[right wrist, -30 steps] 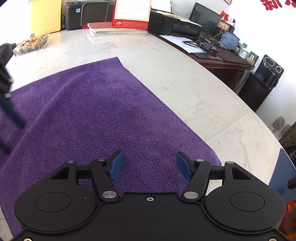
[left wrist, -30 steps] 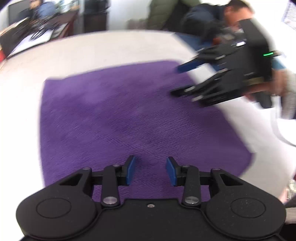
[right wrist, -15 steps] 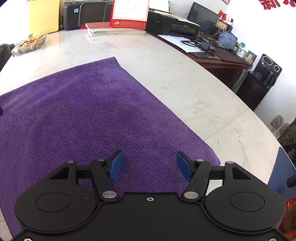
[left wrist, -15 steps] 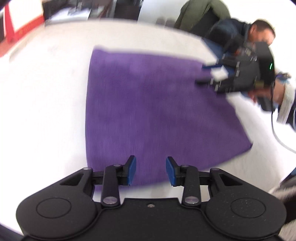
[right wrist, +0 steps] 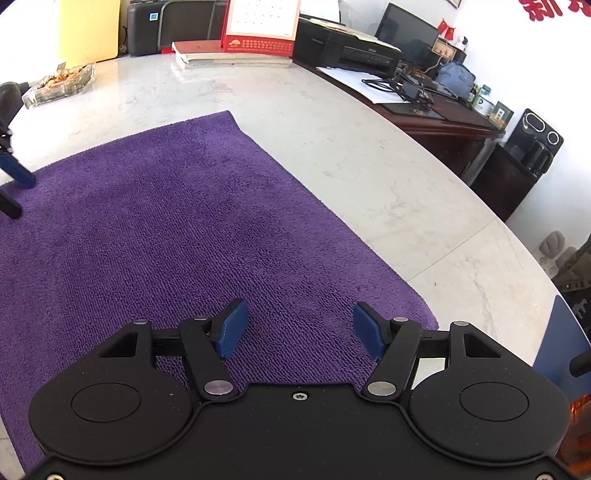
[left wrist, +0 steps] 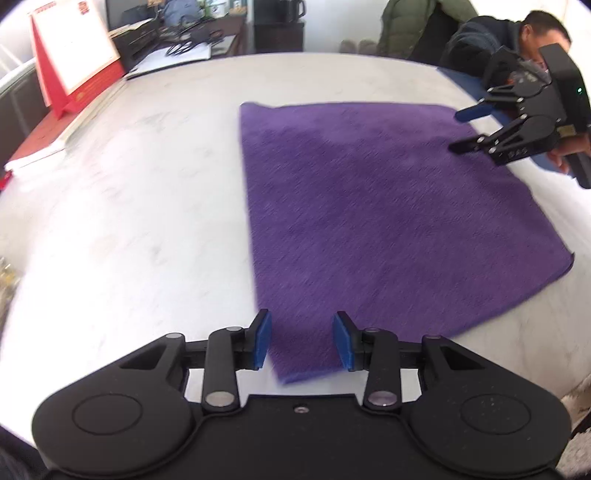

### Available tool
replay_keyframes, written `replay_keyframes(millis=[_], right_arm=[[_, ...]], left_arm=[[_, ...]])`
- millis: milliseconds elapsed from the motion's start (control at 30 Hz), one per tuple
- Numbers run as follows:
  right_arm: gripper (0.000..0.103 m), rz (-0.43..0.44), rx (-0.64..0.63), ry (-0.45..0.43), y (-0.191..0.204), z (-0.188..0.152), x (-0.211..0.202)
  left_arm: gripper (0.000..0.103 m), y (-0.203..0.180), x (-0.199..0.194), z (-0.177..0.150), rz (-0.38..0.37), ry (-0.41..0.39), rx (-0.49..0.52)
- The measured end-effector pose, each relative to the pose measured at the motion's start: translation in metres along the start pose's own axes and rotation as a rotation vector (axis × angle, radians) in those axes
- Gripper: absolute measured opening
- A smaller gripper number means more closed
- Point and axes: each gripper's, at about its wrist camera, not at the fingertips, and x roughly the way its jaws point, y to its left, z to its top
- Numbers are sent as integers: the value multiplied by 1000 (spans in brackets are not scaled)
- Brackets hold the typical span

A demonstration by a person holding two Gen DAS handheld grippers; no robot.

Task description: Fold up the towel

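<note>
Left wrist view: the left gripper (left wrist: 301, 341) fills the bottom of the frame, its blue pads parted with nothing pinched between them, hanging over the near corner of the purple towel (left wrist: 388, 221). The towel lies flat and unfolded on the pale marble table (left wrist: 129, 192), spreading from lower centre toward the upper right. At the right edge the right gripper (left wrist: 463, 129) hovers over the towel's far side, jaws apart, gripped by a person's hand (left wrist: 563, 153). A red-and-white desk calendar (left wrist: 70, 55) stands at upper left; its print is too blurred to read.

Right wrist view: the right gripper (right wrist: 299, 330) sits low in the frame, pads spread wide and empty above the towel (right wrist: 166, 240), near its lower right corner. The left gripper's blue fingertip (right wrist: 16, 171) shows at the left edge. At top centre the calendar (right wrist: 260, 22) carries small gold lettering on its red base, not legible. A black printer (right wrist: 347, 44) stands to its right, and large red characters (right wrist: 550, 9) are cut off at the upper right.
</note>
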Motion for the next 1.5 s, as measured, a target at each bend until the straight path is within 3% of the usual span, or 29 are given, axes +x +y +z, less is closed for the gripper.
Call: replay_keyframes(millis=[100, 300, 367, 467, 533, 667, 733, 867, 967, 1033, 1200, 1300, 1433, 1500], right_arm=[[65, 2, 12, -5, -2, -1, 0], [66, -6, 12, -8, 0, -2, 0], [67, -10, 26, -11, 0, -3, -1], [69, -27, 55, -15, 0, -5, -1], [69, -34, 72, -14, -1, -6, -2], [71, -74, 126, 16, -4, -7, -5], [71, -121, 169, 53, -7, -8, -8], [71, -183, 239, 58, -6, -2, -23], [71, -132, 270, -28, 8, 23, -25], [71, -56, 234, -58, 30, 48, -4], [71, 1, 177, -34, 54, 63, 39], [71, -10, 265, -36, 30, 47, 38], [73, -102, 434, -20, -23, 14, 26], [72, -147, 505, -13, -47, -2, 19]], left_arm=[[34, -2, -8, 12, 9, -45, 27], [34, -19, 26, 78, -111, -179, 58], [34, -25, 48, 92, -103, -166, 67], [35, -13, 66, 88, -100, -153, 41], [35, 5, 63, 75, -153, -183, 23], [35, 32, 53, 67, -132, -132, 53], [35, 40, 50, 75, -105, -93, 41], [36, 48, 43, 106, -147, -137, 61], [36, 39, 64, 138, -189, -157, 106], [36, 31, 82, 155, -200, -165, 138], [36, 39, 119, 170, -194, -190, 168], [37, 58, 128, 170, -209, -188, 143], [37, 81, 132, 174, -232, -189, 74], [37, 82, 131, 180, -208, -179, 47]])
